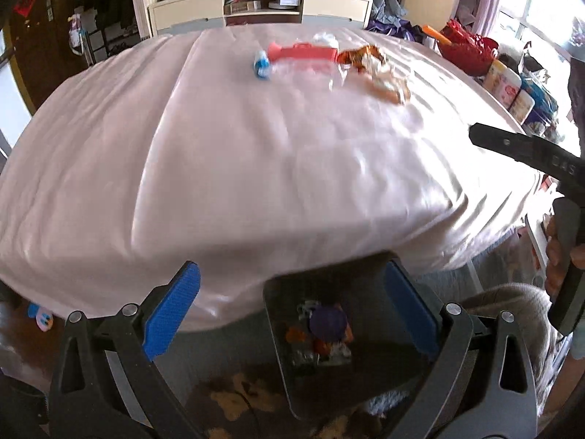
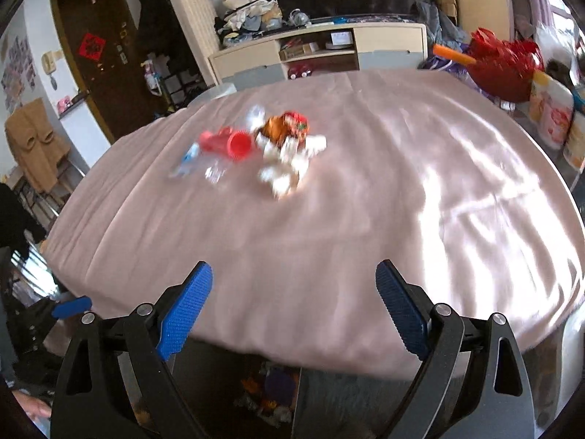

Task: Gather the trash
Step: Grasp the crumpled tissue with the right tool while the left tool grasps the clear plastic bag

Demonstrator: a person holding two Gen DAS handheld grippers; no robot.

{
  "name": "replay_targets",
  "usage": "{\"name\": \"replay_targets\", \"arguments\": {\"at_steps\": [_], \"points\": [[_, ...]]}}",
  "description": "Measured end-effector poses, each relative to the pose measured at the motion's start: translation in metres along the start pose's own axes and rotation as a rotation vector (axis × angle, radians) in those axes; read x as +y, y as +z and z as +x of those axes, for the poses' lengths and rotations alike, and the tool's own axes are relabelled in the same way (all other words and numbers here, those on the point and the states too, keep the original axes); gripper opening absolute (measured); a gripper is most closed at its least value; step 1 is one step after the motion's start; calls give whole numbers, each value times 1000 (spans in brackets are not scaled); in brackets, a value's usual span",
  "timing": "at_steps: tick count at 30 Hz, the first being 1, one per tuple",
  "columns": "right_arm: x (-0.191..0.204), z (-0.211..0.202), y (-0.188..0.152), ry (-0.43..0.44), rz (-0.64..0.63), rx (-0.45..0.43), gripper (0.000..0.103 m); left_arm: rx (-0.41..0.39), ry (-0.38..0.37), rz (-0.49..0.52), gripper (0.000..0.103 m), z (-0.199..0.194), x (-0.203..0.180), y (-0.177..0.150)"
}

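hovering over the bed edge, left tool point(image 1: 292, 303) spread, right tool point(image 2: 294, 301) spread, trash bin point(image 1: 278, 314) below

wrappers point(image 2: 289, 146) on table point(image 2: 365, 219), far side | bin point(image 1: 347, 336) below near edge, trash inside

Pale pink sheet point(image 2: 365, 219) on the bed; red bottle point(image 2: 228, 143); orange-and-white crumpled wrapper point(image 2: 289, 146); blue ribbed fingers point(image 2: 184, 314); dark bin point(image 1: 329, 329).
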State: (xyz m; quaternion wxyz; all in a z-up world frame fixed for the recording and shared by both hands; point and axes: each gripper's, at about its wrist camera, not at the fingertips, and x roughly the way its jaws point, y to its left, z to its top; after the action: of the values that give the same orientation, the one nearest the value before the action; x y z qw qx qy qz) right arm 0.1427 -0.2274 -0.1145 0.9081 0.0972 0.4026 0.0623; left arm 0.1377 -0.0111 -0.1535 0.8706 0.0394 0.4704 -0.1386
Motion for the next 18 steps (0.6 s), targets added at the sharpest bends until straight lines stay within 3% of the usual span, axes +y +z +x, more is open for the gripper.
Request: {"name": "replay_targets", "arguments": {"at_steps": [5,7,18], "points": [[4,28,23,11,-16,10,69,3,-27,0,95,12,4,27],[6,41,31,14,-17,22,65,-2,-34,-7,95,18,5,41],[8,84,56,-24,-54,56,65,-21,-21,11,95,53,7,113]]}}
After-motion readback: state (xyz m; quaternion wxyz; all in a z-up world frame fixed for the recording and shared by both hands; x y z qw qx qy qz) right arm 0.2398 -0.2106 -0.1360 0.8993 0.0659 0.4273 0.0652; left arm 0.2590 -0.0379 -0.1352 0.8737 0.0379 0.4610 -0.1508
